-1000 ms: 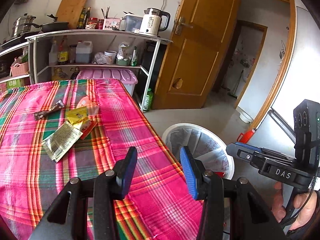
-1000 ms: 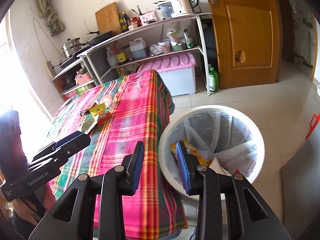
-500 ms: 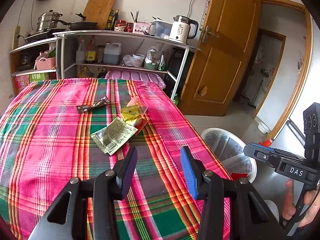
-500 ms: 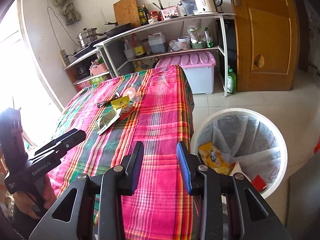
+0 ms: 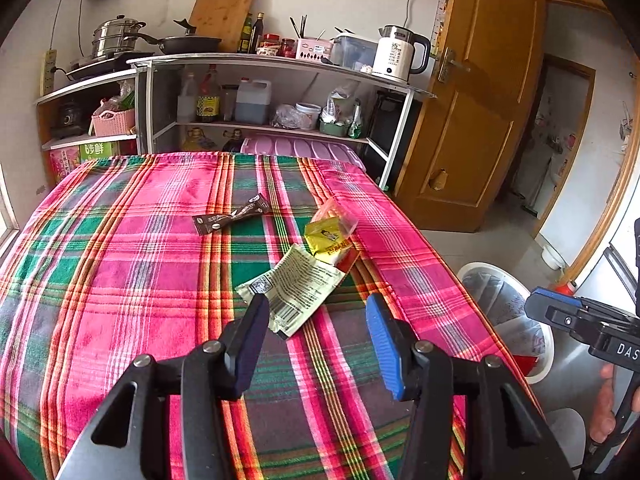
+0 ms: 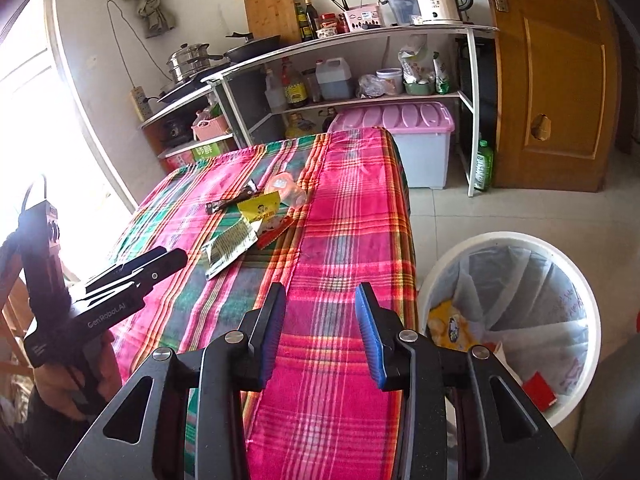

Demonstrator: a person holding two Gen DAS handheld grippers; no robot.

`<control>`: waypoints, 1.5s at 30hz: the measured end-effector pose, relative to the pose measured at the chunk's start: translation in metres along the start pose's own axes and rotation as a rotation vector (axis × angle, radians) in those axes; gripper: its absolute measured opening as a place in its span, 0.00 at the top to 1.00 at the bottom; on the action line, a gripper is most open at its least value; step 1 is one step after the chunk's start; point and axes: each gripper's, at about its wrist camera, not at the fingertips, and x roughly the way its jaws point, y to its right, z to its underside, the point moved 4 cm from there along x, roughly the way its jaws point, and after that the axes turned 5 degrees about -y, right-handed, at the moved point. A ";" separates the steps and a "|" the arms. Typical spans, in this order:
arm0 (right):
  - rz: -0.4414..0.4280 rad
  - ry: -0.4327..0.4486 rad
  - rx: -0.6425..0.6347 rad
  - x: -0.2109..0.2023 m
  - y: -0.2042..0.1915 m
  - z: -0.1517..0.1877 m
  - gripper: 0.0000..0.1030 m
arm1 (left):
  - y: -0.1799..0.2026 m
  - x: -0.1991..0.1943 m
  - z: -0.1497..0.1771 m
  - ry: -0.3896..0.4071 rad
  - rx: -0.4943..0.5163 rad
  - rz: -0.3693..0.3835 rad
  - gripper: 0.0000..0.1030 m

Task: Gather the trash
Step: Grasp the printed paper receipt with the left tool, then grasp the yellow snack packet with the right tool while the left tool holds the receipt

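Two tongs, both released and empty; our left tongs (image 5: 316, 340) have just been widening. The pale wrapper (image 5: 294, 290) lies on the tabletop (image 5: 120, 264) at their twelve o'clock, long axis toward one. Right tongs (image 6: 320, 332) sit farther off.

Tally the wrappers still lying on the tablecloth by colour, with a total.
Dark brown: 1, the stick sachet
Pale printed: 1, the flat packet
Yellow: 1, the pouch
Clear: 1, the bag behind the pouch
Red: 1, the wrapper partly under the pouch
Total: 5
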 end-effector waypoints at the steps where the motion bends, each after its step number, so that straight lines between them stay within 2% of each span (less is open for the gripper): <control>1: -0.001 -0.003 -0.003 0.003 -0.001 -0.001 0.64 | -0.002 0.003 -0.003 -0.001 0.002 -0.006 0.49; 11: -0.015 -0.029 -0.029 0.032 -0.011 -0.017 0.64 | -0.026 0.049 -0.022 -0.072 0.012 -0.054 0.49; 19: -0.022 -0.047 -0.040 0.055 -0.016 -0.029 0.64 | -0.032 0.088 -0.024 -0.215 -0.009 -0.036 0.49; 20: -0.024 -0.050 -0.042 0.057 -0.017 -0.030 0.64 | -0.031 0.087 -0.025 -0.209 -0.005 -0.037 0.50; 22: -0.025 -0.053 -0.049 0.062 -0.019 -0.033 0.64 | -0.027 0.087 -0.023 -0.214 0.011 -0.056 0.60; 23: -0.026 -0.054 -0.053 0.064 -0.021 -0.035 0.64 | -0.025 0.086 -0.022 -0.214 0.022 -0.062 0.73; 24: -0.027 -0.054 -0.057 0.066 -0.022 -0.036 0.64 | -0.023 0.086 -0.021 -0.216 0.031 -0.055 0.79; 26: -0.027 -0.057 -0.063 0.070 -0.024 -0.040 0.64 | -0.020 0.083 -0.019 -0.218 0.045 -0.051 0.84; 35: -0.029 -0.099 -0.139 0.099 -0.039 -0.056 0.63 | -0.028 0.056 -0.013 -0.138 -0.017 -0.010 0.89; 39: -0.030 -0.116 -0.205 0.116 -0.053 -0.066 0.52 | -0.040 0.047 -0.013 -0.108 -0.063 0.004 0.89; 45: -0.021 -0.137 -0.286 0.148 -0.069 -0.079 0.52 | -0.058 0.039 -0.012 -0.085 -0.108 0.017 0.89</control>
